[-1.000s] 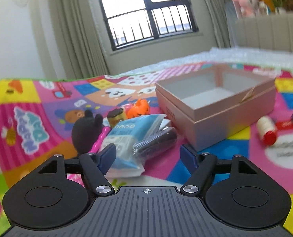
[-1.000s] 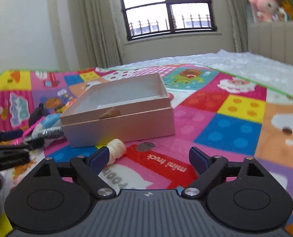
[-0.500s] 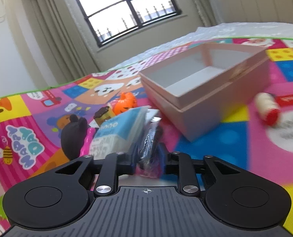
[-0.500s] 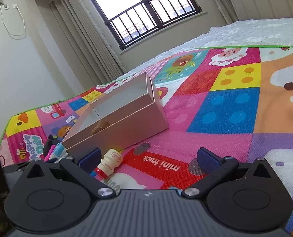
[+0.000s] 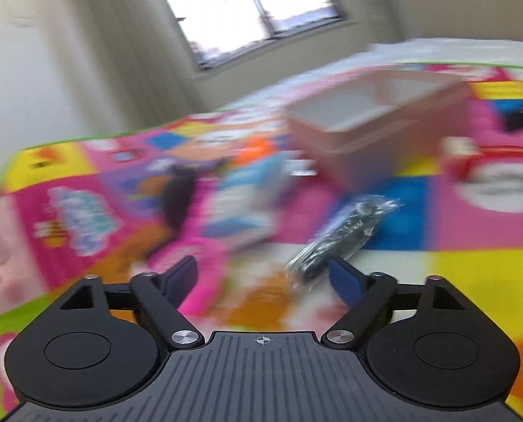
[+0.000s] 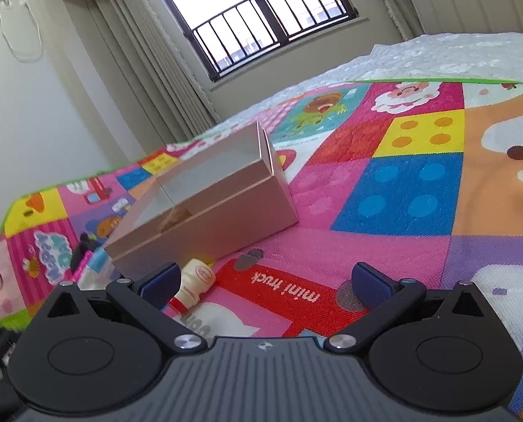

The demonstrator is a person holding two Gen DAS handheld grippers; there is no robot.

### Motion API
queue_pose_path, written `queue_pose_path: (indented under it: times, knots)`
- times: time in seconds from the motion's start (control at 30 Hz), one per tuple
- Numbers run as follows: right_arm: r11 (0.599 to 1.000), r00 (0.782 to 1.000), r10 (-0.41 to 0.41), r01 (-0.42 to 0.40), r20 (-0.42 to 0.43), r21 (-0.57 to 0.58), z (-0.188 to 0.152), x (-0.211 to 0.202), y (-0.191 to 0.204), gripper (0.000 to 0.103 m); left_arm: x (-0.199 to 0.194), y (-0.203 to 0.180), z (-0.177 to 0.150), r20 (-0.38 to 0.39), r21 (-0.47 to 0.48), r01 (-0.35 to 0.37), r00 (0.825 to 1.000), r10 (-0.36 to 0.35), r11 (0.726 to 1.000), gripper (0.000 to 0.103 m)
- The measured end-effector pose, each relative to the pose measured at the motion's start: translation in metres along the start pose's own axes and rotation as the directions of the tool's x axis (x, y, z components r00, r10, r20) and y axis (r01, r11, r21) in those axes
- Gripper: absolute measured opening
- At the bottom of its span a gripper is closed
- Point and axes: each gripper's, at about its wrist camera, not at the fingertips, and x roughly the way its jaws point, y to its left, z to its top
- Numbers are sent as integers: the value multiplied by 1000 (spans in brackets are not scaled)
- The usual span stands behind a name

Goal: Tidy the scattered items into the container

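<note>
The play mat [image 6: 395,197] looks like printed foam with a fine pebbly texture, matt rather than shiny. The box [image 6: 222,211] is smooth card in a pinkish satin finish — slight metallic sheen on the side. The little bottle [image 6: 194,277] reads as smooth plastic. Over on the left view, the dark packet [image 5: 339,239] is crinkly glossy film — everything else there is too blurred to judge.

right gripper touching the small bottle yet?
Cannot tell. In the right wrist view the small bottle lies beside the open right gripper's left finger; any gap is hidden.
</note>
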Motion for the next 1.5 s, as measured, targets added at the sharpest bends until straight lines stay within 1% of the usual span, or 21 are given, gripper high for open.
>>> queue_pose_path:
  times: [0.07,0.2,0.33,0.4,0.47,0.53,0.6,0.67,0.8,0.9,1.0,1.07,1.13,1.17,1.2,1.23,1.27,1.3,1.33,1.4,1.5]
  knots:
    - [998,999,-34,33,-21,-50,0,4,8,103,9,10,-1,-33,-71,-30,999,27,997,95]
    - [979,991,-110,94,-79,-181,0,13,24,103,11,19,-11,-61,-190,27,997,-39,981,97]
    - [956,981,-167,135,-104,-261,-2,19,35,103,12,18,-21,-50,-239,21,998,-33,971,102]
    - [956,986,-137,107,-95,-272,3,13,37,103,12,20,-23,-45,-250,31,998,-43,968,102]
    - [972,996,-72,59,-49,-228,19,5,33,103,11,24,-26,-31,-275,62,997,-74,959,102]
    - [988,998,-67,68,14,-139,40,5,26,103,8,31,-27,-7,-311,117,992,-126,943,103]
    - [999,1000,-15,15,3,-47,61,21,16,103,3,38,-28,23,-356,170,985,-174,919,103]
    - [998,998,14,-11,-55,58,77,51,6,103,-1,42,-28,48,-385,224,974,-223,895,103]
    - [984,988,62,-37,-141,176,85,99,3,103,-7,42,-26,63,-350,271,962,-267,896,103]
    - [992,987,67,-51,-149,112,80,105,24,103,-5,41,-21,70,-326,279,960,-271,903,103]
    - [987,966,161,-162,-204,10,71,102,43,103,4,36,-8,90,-278,305,952,-291,911,103]
    - [985,973,155,-166,-174,-53,67,86,52,103,10,31,4,113,-234,337,941,-318,912,103]
    - [987,991,98,-108,-89,-117,60,59,55,103,19,23,15,130,-190,376,925,-356,907,103]
    - [987,996,74,-80,-48,-142,56,46,55,103,25,18,20,124,-167,381,923,-364,909,103]
    - [985,998,55,-57,-11,-163,48,31,54,103,33,12,24,104,-144,367,929,-354,919,103]
    - [984,999,42,-40,11,-174,41,21,53,103,39,7,28,74,-126,336,942,-329,934,101]
    - [984,999,26,-21,25,-175,35,12,50,103,44,4,30,51,-115,313,950,-309,943,79]
    - [986,999,7,-1,35,-165,27,5,46,103,49,3,30,31,-113,306,952,-305,945,47]
    - [988,999,-9,15,37,-151,22,3,43,103,51,4,30,16,-121,304,952,-305,945,46]
    - [993,999,-26,29,29,-115,12,2,36,103,52,7,27,15,-135,301,953,-302,944,52]
    - [994,1000,-9,11,12,-104,10,4,32,103,54,7,23,8,-123,283,959,-284,951,52]
